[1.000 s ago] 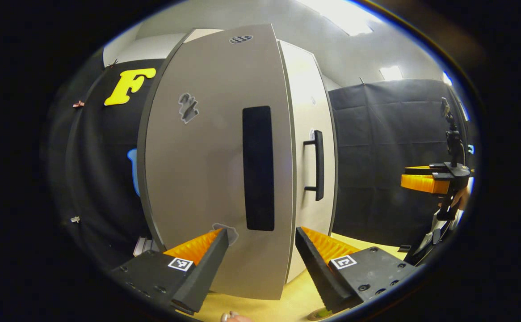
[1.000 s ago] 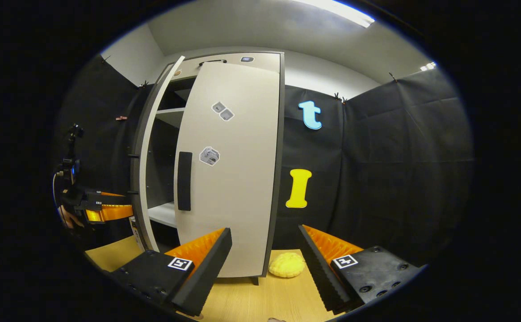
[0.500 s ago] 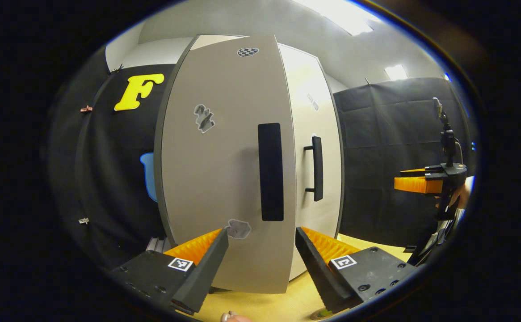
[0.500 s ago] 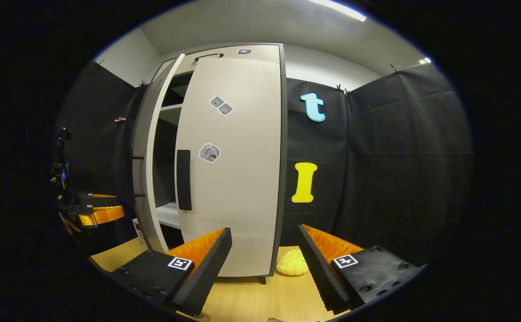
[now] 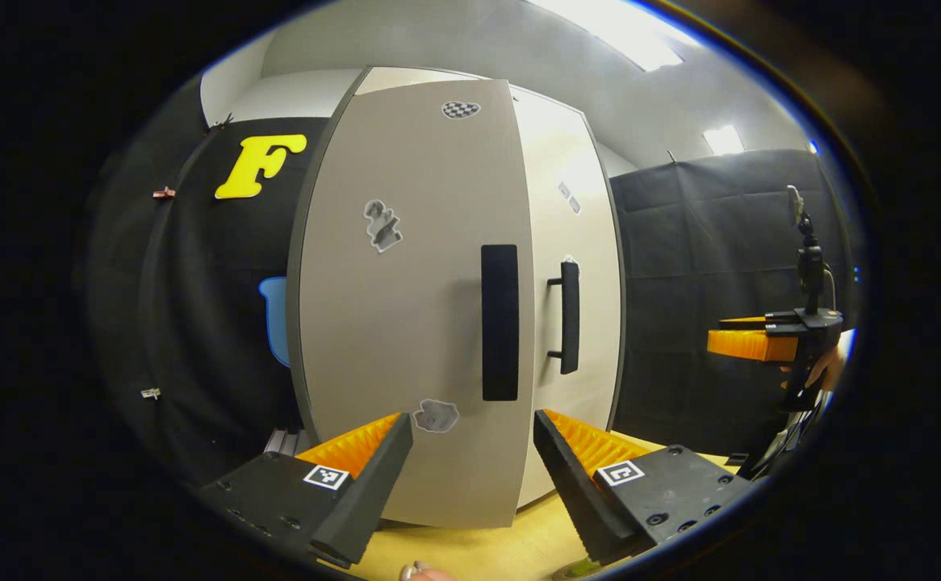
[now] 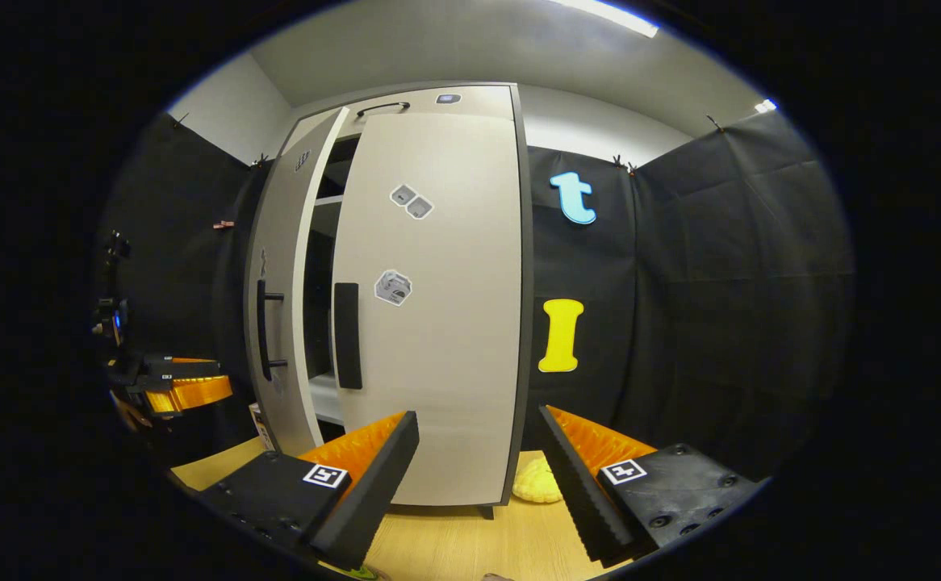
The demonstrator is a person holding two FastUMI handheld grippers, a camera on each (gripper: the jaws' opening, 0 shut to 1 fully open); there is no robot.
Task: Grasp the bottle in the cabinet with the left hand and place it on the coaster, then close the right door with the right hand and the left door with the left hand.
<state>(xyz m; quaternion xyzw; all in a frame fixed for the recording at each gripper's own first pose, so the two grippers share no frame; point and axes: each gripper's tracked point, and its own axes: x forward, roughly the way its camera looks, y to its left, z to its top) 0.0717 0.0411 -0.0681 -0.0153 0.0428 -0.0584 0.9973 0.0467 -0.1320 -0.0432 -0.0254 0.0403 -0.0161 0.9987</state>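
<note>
The cabinet's left door [image 5: 406,307] faces me in the left gripper view, with its black handle [image 5: 499,323] just right of centre. My left gripper [image 5: 472,420] is open in front of the door's lower part, holding nothing. The right door [image 6: 438,323] lies flat against the cabinet front. The left door [image 6: 277,323] stands ajar, and a narrow dark gap [image 6: 319,274] with shelves shows between the two doors. My right gripper [image 6: 478,415] is open and empty, back from the right door. It appears far right as the right gripper [image 5: 753,343]; the left gripper [image 6: 184,389] appears far left.
The cabinet stands on a light wooden table [image 6: 454,541]. A lumpy yellow object [image 6: 537,482] lies by the cabinet's right foot. A small box-like item [image 6: 259,420] sits beside the left door. Black cloth walls close in on both sides.
The left door has swung toward the cabinet and the dark gap has narrowed. The cabinet has drawn back in the left gripper view. Both grippers stay open.
</note>
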